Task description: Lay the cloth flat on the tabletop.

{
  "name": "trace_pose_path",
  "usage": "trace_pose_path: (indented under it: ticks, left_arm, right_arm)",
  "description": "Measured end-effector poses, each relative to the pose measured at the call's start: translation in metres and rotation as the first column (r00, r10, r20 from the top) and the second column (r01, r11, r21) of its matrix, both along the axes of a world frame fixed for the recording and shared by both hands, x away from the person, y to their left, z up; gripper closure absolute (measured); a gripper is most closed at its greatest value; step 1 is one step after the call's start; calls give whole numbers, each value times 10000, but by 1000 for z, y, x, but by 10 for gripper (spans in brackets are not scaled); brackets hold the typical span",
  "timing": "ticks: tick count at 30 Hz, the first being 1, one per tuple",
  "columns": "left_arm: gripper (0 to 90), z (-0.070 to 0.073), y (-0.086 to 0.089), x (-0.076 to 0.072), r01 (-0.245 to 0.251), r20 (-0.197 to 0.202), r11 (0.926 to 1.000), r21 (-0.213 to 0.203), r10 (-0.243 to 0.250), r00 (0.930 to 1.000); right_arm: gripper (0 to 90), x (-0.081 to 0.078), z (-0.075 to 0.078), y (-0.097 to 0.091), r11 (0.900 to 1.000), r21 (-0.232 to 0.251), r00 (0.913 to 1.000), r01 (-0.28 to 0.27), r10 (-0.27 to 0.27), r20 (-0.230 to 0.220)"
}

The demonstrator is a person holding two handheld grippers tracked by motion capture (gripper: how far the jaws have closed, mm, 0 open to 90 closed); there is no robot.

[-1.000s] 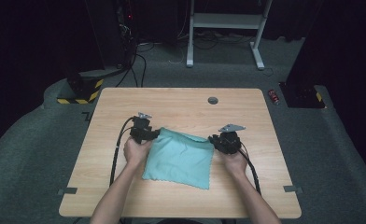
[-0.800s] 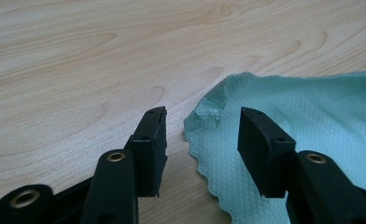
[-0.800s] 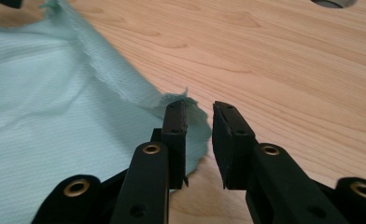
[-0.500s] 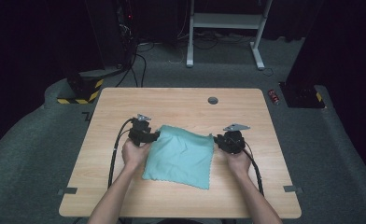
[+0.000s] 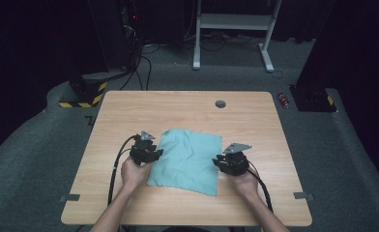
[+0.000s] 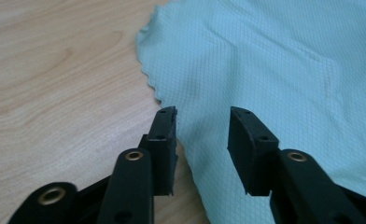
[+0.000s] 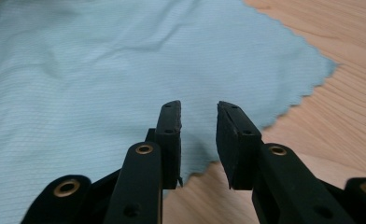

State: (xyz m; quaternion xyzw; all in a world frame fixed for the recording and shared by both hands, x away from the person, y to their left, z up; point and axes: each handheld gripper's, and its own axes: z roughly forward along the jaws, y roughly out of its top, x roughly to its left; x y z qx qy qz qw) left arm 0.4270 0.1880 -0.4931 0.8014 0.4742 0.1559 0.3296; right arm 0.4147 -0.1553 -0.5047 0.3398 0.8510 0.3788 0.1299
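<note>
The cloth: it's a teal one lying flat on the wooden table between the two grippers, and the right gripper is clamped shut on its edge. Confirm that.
Not quite. The teal cloth does lie flat on the wooden table between both grippers, but the right gripper is not clamped on it: the right gripper view shows its jaws apart, nothing pinched between them.

The high view is looking forward and down from above the person's side, taking in the whole table (image 5: 129, 111) and the dark floor beyond it. The left gripper view is riding low on the left gripper (image 6: 200, 122), facing along its jaws, close over the cloth (image 6: 274, 60) edge. The right gripper view is sitting just as near on the right gripper (image 7: 198, 115), facing across the cloth's other side. All three views are sharing the cloth and the wood around it.
</note>
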Motion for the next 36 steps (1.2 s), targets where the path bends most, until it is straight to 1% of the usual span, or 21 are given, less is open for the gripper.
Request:
trace_pose_path:
  ticks: [3,4,7,8,9,11,12,13,14,15,16,21,23,24,27,28,30,32,33,34,36]
  left_arm:
    - [674,-3,0,-1,89,-161,10000,-15,-90,9998]
    - [714,-5,-2,0,241,-261,9996,148,-237,9994]
    - [750,-7,-5,0,353,-377,9993,94,-349,9987]
    - [801,-8,-6,0,396,-364,9991,151,-390,9986]
    - [801,-9,-7,1,415,-383,9990,135,-409,9984]
    - [836,-11,-7,2,435,-431,9988,221,-426,9982]
    - [862,-12,-7,2,415,-474,9989,220,-404,9981]
    - [862,-13,-8,3,405,-524,9990,209,-393,9979]
    - [880,-13,-8,3,445,-499,9986,274,-431,9978]
    - [883,-13,-8,3,445,-499,9986,274,-431,9978]
    - [885,-12,-7,2,452,-470,9987,227,-441,9979]
    - [887,-10,-5,2,481,-499,9988,82,-477,9976]
    - [887,-9,-5,1,551,-526,9985,24,-549,9971]
    - [887,-8,-6,0,620,-521,9981,58,-617,9967]
    - [887,-7,-7,-1,682,-548,9977,50,-679,9962]
    - [886,-7,-8,-2,684,-602,9977,-19,-684,9958]
    - [883,-8,-11,-2,769,-673,9970,10,-767,9948]
    - [876,-9,-15,-4,805,-683,9965,225,-788,9945]
    - [827,-8,-16,-5,837,-681,9959,346,-812,9944]
    - [827,-7,-17,-8,918,-665,9949,416,-889,9938]
    - [780,-3,-19,-16,1004,-558,9944,339,-984,9936]
  right_arm:
    - [703,-2,-1,4,9998,-128,9999,-153,154,58]
    - [702,-2,-3,8,9994,-247,9997,-226,226,-1]
    - [704,-3,-6,10,9988,-406,9996,-259,255,-98]
    - [715,-2,-10,13,9977,-573,9992,-370,359,-192]
    - [715,-2,-10,13,9977,-573,9992,-370,359,-192]
    - [755,-3,-12,14,9958,-809,9991,-424,429,44]
    - [797,-4,-11,14,9943,-951,9986,-480,497,160]
    - [797,-4,-11,14,9943,-951,9986,-480,497,160]
    - [864,-4,-11,15,9919,-1108,9976,-628,655,211]
    - [864,-4,-11,15,9919,-1108,9976,-628,655,211]
    - [894,-4,-10,16,9890,-1295,9968,-713,755,272]
    - [900,-1,-8,15,9863,-1440,9962,-803,842,211]
    - [900,0,-7,15,9848,-1552,9964,-785,825,199]
    - [900,2,-6,14,9816,-1729,9959,-806,866,270]
    - [900,4,-3,12,9828,-1680,9960,-770,835,320]
    - [900,5,-1,10,9842,-1625,9965,-703,768,340]
    - [900,9,2,4,9866,-1540,9976,-535,595,344]
    - [900,9,1,3,9873,-1513,9980,-486,540,322]
    - [863,9,2,0,9890,-1416,9990,-415,436,119]
    - [863,9,2,0,9890,-1416,9990,-415,436,119]
    - [814,2,5,-3,9912,-1270,9990,-384,412,195]
